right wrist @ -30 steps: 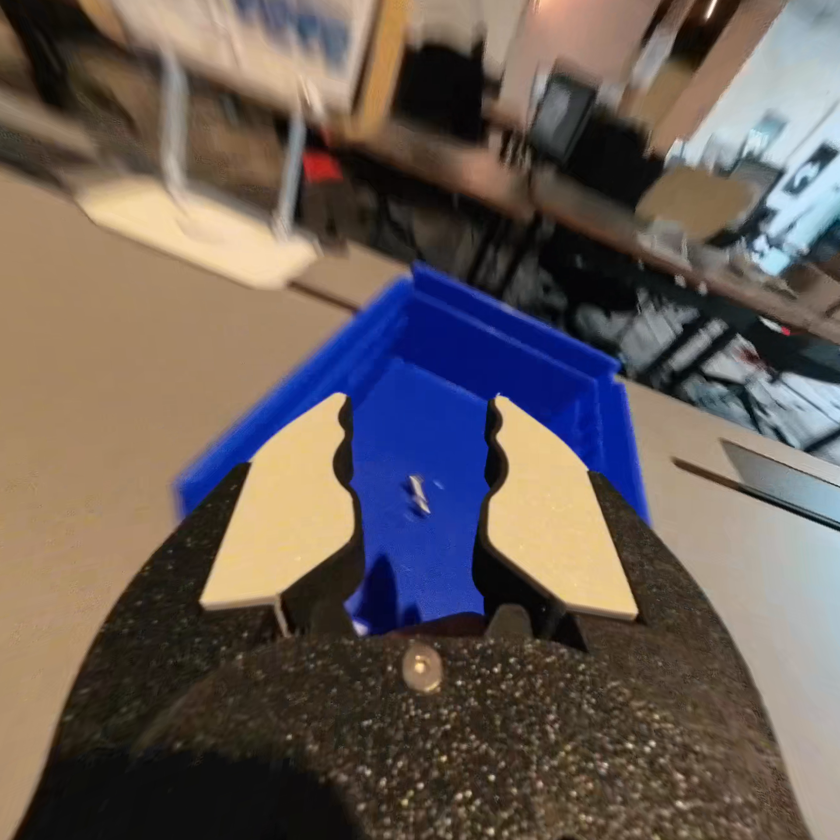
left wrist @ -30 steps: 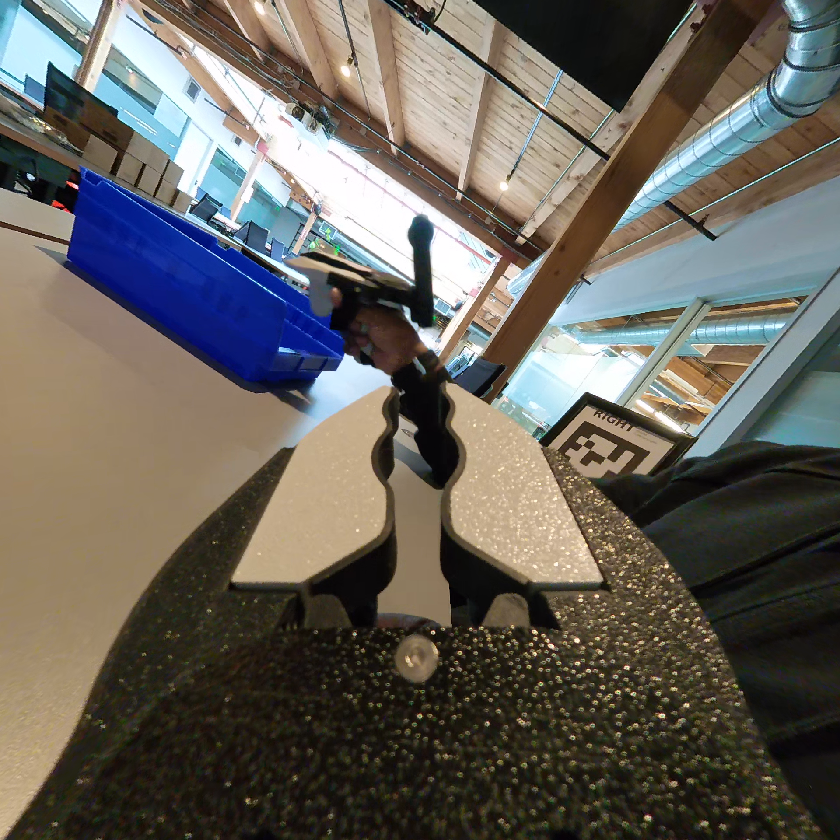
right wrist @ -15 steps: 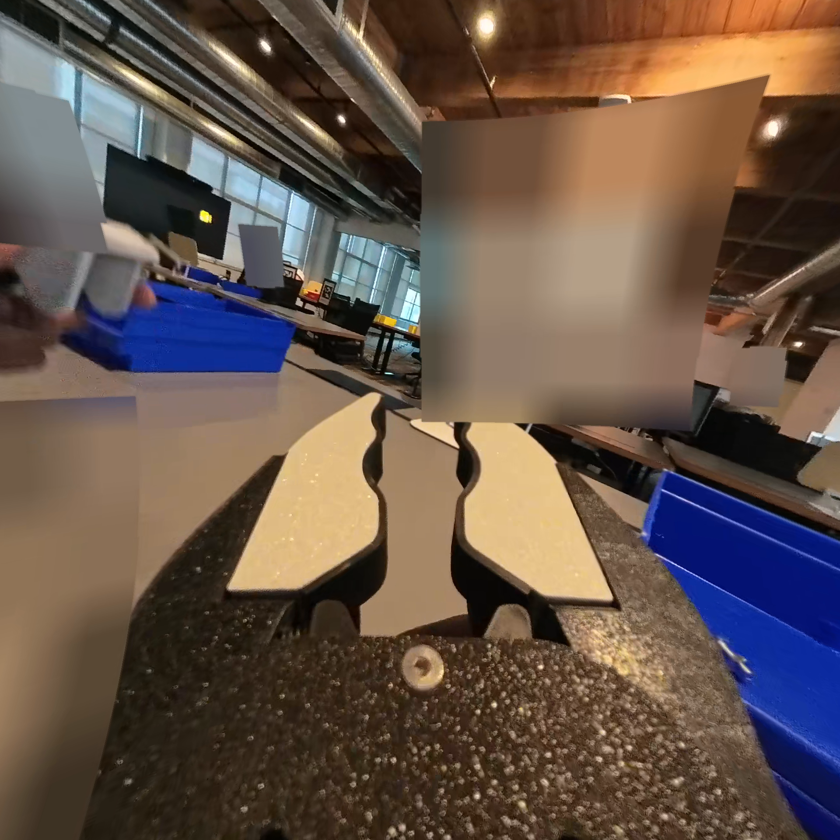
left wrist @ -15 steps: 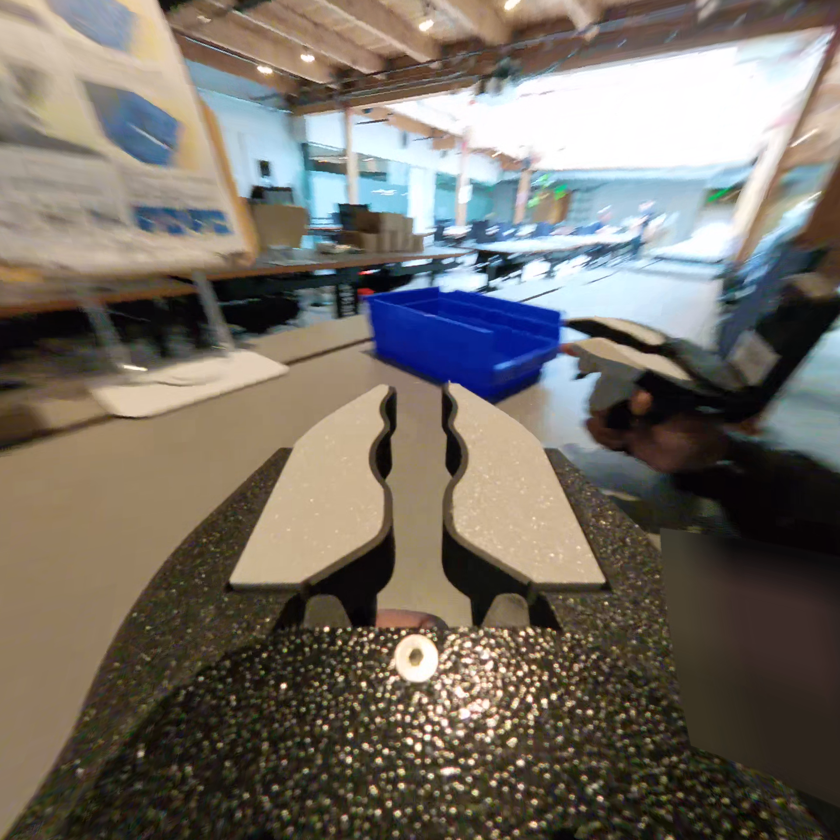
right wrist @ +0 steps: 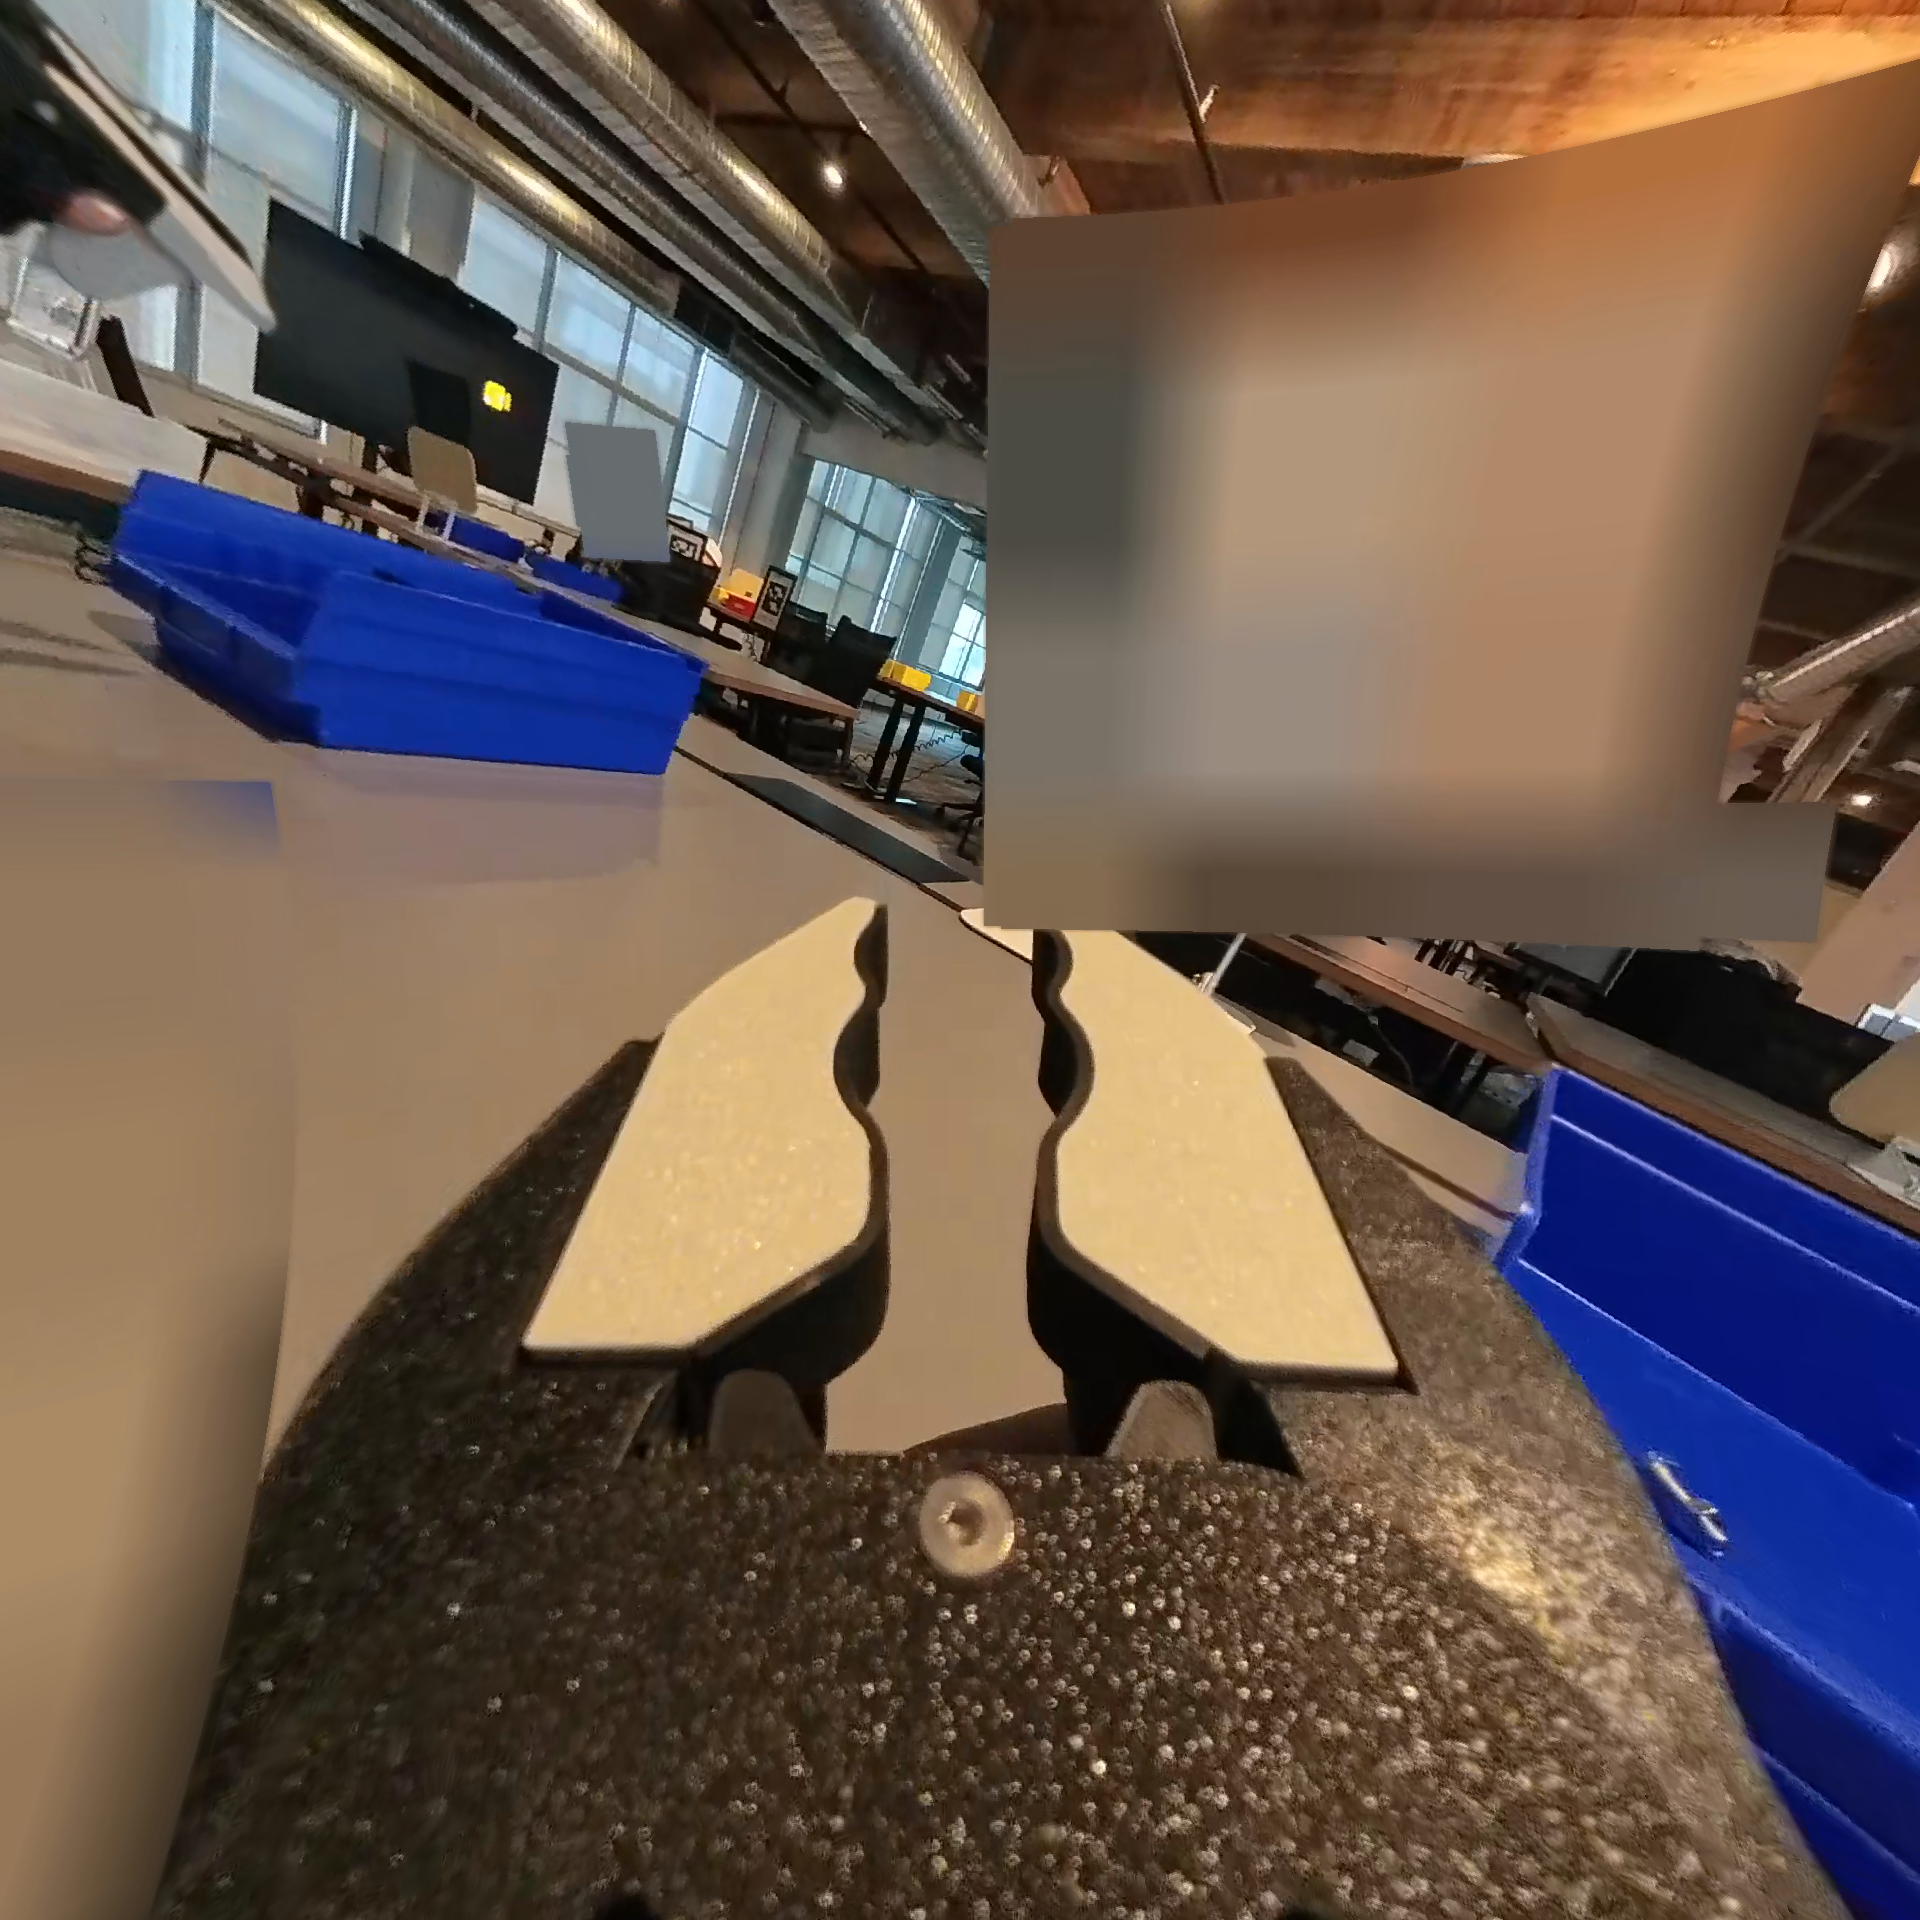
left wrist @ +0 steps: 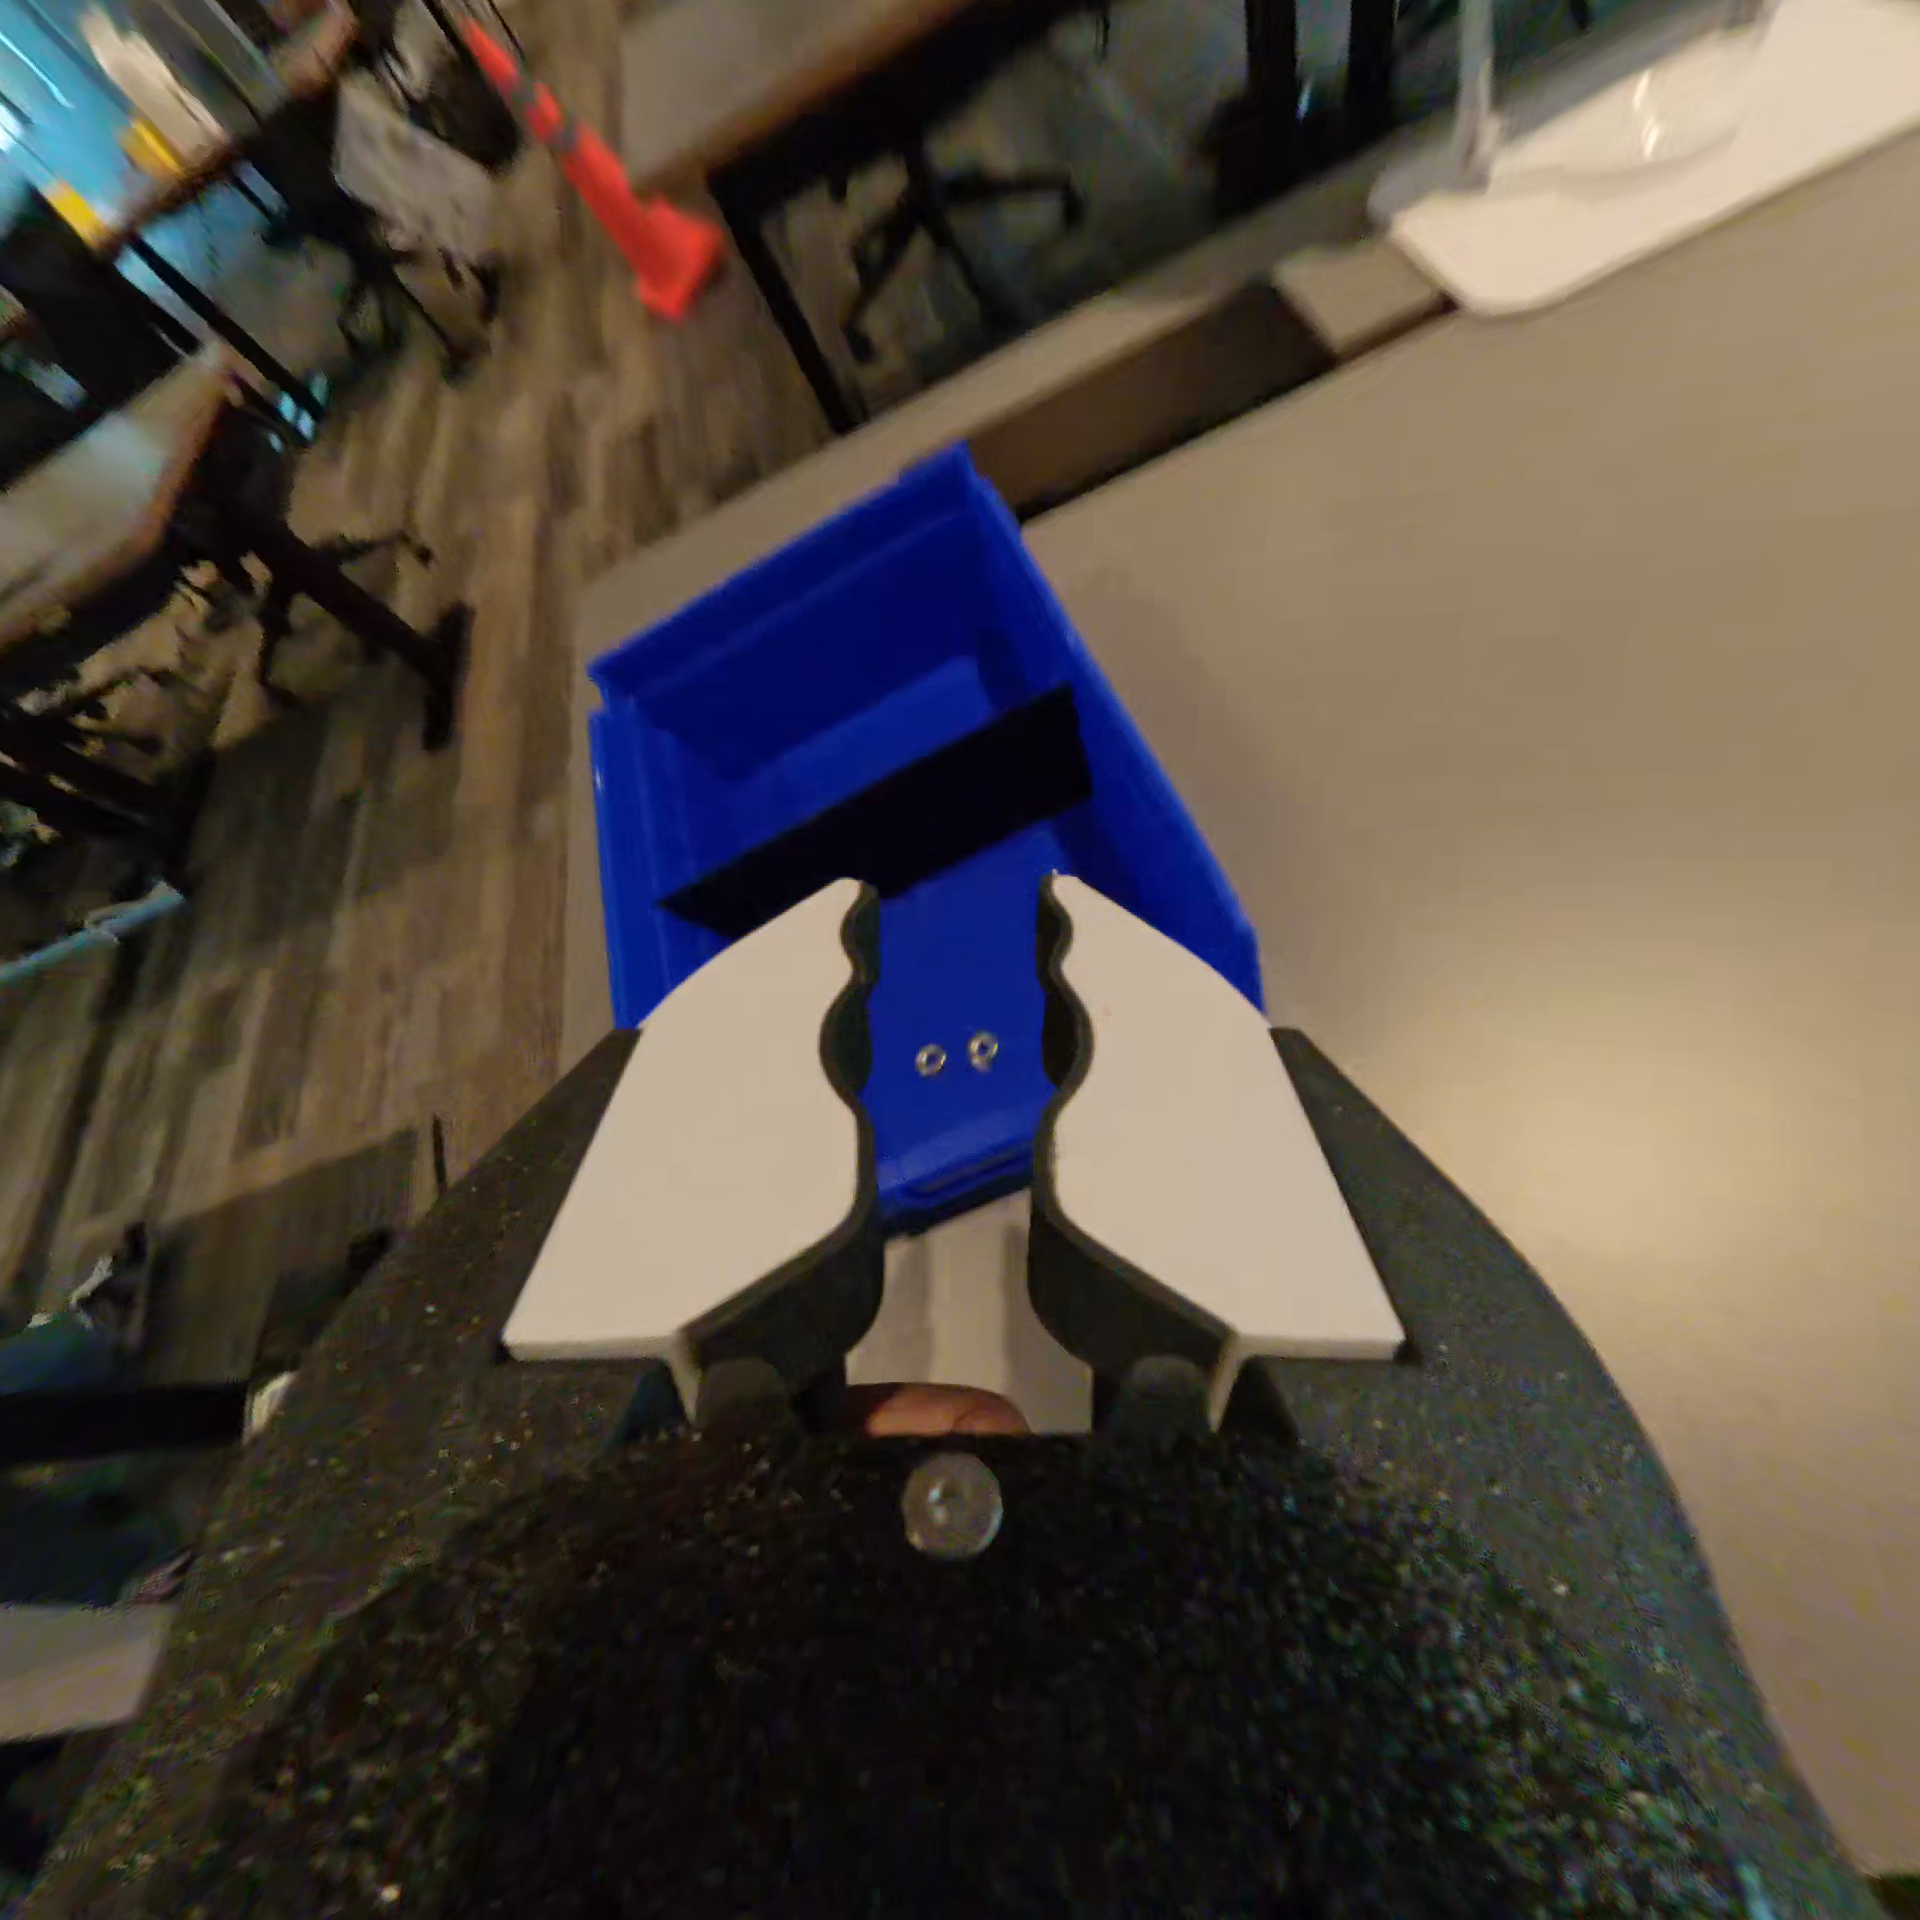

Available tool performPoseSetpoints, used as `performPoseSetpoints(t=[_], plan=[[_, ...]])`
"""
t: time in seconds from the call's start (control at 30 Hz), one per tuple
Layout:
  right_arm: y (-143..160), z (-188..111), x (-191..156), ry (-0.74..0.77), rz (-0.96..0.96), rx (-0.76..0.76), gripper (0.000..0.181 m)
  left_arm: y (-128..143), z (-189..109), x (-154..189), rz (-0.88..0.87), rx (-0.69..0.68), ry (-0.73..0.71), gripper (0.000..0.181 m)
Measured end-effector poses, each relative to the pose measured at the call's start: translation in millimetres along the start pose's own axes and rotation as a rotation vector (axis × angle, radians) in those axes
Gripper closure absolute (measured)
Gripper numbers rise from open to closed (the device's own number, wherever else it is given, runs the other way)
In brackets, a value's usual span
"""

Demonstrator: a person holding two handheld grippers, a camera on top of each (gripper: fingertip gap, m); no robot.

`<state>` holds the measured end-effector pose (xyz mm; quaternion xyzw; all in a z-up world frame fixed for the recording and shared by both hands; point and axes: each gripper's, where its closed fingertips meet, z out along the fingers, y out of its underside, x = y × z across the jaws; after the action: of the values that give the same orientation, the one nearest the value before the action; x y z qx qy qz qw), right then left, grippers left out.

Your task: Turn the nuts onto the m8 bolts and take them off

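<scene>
Left wrist view: we hold the left gripper (left wrist: 956, 935) above the blue bin (left wrist: 1164, 831), angled steeply down, jaws apart and empty. Two nuts (left wrist: 954, 1056) lie side by side on the bin floor, seen between the fingers. To pick well, we should descend straight, centre on one nut and close gently — they sit close together.

Right wrist view: the right gripper (right wrist: 961, 940) lies low over the table (right wrist: 468, 987), nearly level, parted, holding nothing. A bolt (right wrist: 1688, 1512) lies in the second blue bin (right wrist: 1714, 1299) just beside it.

The left hand-held gripper (left wrist: 956, 914) has swung over the nuts (left wrist: 954, 1055) bin (left wrist: 1143, 831).
</scene>
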<state>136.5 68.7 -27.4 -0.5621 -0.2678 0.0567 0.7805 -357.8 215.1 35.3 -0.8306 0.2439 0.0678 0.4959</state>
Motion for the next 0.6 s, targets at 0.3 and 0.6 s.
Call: performPoseSetpoints(t=[0.3, 0.6], plan=[[5.0, 2.3, -6.4, -0.029, -0.020, -0.026, 0.155, 33.3, 69.3, -20.3, 0.072, -0.344, 0.160, 0.153], [6.4, 2.1, -9.0, -0.037, -0.039, -0.035, 0.156, 135.6, 115.3, -9.1, 0.103, -0.959, 0.414, 0.153]])
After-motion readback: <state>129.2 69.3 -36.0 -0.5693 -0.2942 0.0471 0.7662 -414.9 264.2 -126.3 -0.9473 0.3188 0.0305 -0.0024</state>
